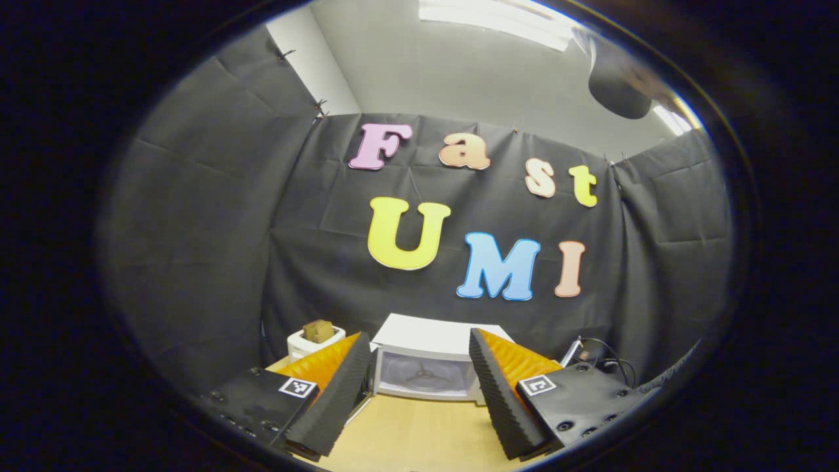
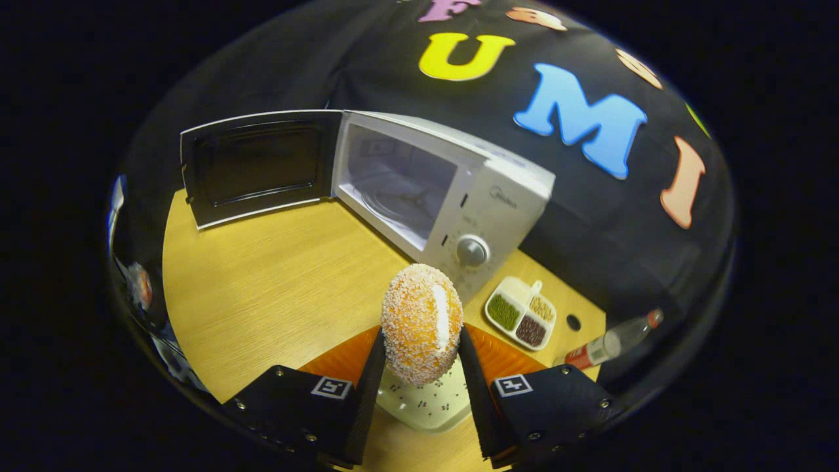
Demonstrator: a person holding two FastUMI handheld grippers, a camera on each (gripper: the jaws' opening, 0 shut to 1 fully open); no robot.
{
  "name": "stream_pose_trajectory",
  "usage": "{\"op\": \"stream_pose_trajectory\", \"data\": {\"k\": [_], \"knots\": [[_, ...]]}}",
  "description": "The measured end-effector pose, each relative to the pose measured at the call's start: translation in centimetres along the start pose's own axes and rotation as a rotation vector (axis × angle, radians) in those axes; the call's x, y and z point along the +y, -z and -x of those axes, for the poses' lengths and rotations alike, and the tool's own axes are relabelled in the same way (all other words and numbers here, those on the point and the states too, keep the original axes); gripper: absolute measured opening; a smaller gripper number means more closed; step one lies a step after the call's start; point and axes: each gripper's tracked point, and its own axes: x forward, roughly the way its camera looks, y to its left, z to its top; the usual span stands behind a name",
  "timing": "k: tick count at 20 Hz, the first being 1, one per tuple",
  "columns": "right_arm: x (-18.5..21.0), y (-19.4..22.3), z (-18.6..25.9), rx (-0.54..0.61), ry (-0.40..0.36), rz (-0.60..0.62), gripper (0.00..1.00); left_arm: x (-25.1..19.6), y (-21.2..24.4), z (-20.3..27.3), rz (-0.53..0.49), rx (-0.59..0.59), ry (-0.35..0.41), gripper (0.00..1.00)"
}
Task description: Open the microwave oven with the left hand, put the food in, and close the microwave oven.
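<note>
between right hand-held gripper (image 2: 421,370) fingers, crumbed food (image 2: 422,322)

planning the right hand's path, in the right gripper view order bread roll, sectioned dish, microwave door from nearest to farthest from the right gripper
1. bread roll: clamped between the right gripper fingers.
2. sectioned dish: on the table, ahead to the right.
3. microwave door: swung open, far left.

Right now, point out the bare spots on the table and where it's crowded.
Free: the wide stretch of table bordered by the open door, the microwave front and the right tool holding the bread roll. Crowded: right of the microwave, where the divided dish and bottle lie close together.
</note>
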Motion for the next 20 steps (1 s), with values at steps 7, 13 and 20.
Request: {"op": "stream_pose_trajectory", "data": {"k": [7, 13, 20], "knots": [[4.1, -9.5, -3.8, -0.151, 0.082, 0.336, 0.65, 7.9, -0.7, 1.8, 0.023, -0.026, -0.075, 0.94], [5.1, -13.2, -10.5, -0.168, 0.157, 0.502, 0.64, 12.8, -0.1, 3.9, 0.029, -0.010, -0.151, 0.94], [4.0, -13.8, -20.4, -0.074, 0.232, 0.627, 0.64, 17.1, 0.3, 6.5, 0.003, 0.039, -0.262, 0.96]]}}
